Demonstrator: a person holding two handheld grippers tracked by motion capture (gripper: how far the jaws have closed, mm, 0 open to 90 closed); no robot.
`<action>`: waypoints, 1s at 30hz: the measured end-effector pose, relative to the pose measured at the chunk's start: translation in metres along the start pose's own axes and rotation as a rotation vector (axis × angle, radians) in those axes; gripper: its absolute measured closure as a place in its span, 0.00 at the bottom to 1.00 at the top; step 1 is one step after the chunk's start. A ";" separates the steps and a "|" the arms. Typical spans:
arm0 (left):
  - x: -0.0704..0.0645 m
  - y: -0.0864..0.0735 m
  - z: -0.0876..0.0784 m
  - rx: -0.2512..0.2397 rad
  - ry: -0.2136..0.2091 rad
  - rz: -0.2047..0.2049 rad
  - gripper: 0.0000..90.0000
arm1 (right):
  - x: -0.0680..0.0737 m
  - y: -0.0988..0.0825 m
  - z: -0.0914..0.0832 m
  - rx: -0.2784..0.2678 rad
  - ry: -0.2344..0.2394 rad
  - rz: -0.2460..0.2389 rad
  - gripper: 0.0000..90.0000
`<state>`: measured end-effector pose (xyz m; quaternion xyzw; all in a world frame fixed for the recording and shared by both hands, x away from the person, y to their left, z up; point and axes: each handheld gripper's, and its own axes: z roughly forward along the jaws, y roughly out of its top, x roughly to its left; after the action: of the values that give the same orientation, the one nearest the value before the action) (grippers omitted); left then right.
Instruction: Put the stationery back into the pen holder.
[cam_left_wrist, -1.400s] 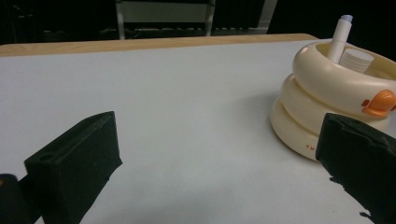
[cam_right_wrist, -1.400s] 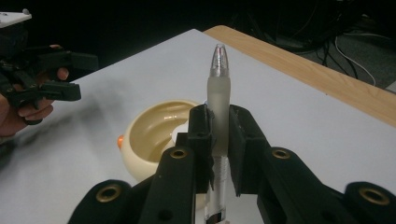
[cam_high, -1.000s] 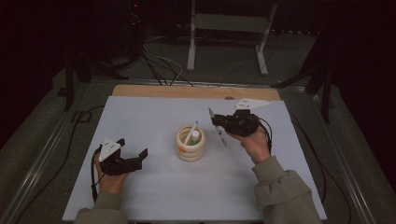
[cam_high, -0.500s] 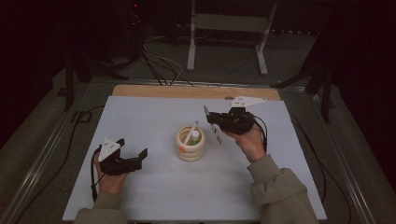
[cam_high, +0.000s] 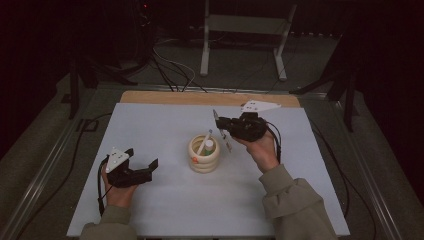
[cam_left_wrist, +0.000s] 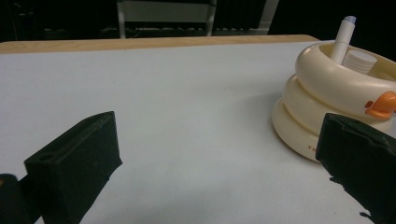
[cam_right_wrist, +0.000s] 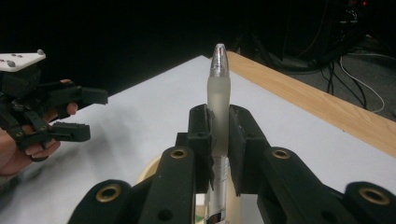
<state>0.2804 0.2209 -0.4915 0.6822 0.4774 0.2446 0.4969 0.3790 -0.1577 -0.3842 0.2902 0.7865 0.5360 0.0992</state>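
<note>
A cream ringed pen holder (cam_high: 204, 159) with an orange beak on its side stands mid-table. A white pen (cam_high: 204, 142) and a white-capped stick (cam_high: 210, 146) stand in it. Just right of the holder and above the table, my right gripper (cam_high: 223, 129) is shut on a frosted translucent pen (cam_high: 216, 117), which stands nearly upright. In the right gripper view the pen (cam_right_wrist: 218, 93) is clamped between the pads, tip up. My left gripper (cam_high: 142, 167) rests on the table left of the holder, jaws wide open with nothing between them. The holder (cam_left_wrist: 327, 107) stands beside its right jaw.
The white table top (cam_high: 160, 125) has a wooden strip (cam_high: 200, 98) along its far edge. A metal stand (cam_high: 245, 30) and cables (cam_high: 170, 65) sit on the dark floor beyond it. The left gripper (cam_right_wrist: 70, 114) appears far off in the right gripper view.
My right gripper has drifted a little left toward the holder, still carrying the pen. The left gripper has stayed put.
</note>
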 end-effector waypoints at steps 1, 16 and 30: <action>0.000 0.000 0.000 0.000 0.000 0.000 0.00 | 0.001 0.001 0.003 -0.005 0.001 -0.001 0.90; 0.000 0.000 0.000 -0.002 -0.001 0.001 0.00 | 0.013 0.011 0.023 -0.026 0.015 -0.002 0.90; 0.000 0.000 0.000 0.000 -0.002 0.000 0.00 | 0.021 0.012 0.032 -0.065 0.026 0.020 0.90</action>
<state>0.2805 0.2211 -0.4916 0.6825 0.4767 0.2442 0.4974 0.3815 -0.1175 -0.3828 0.2878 0.7669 0.5659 0.0932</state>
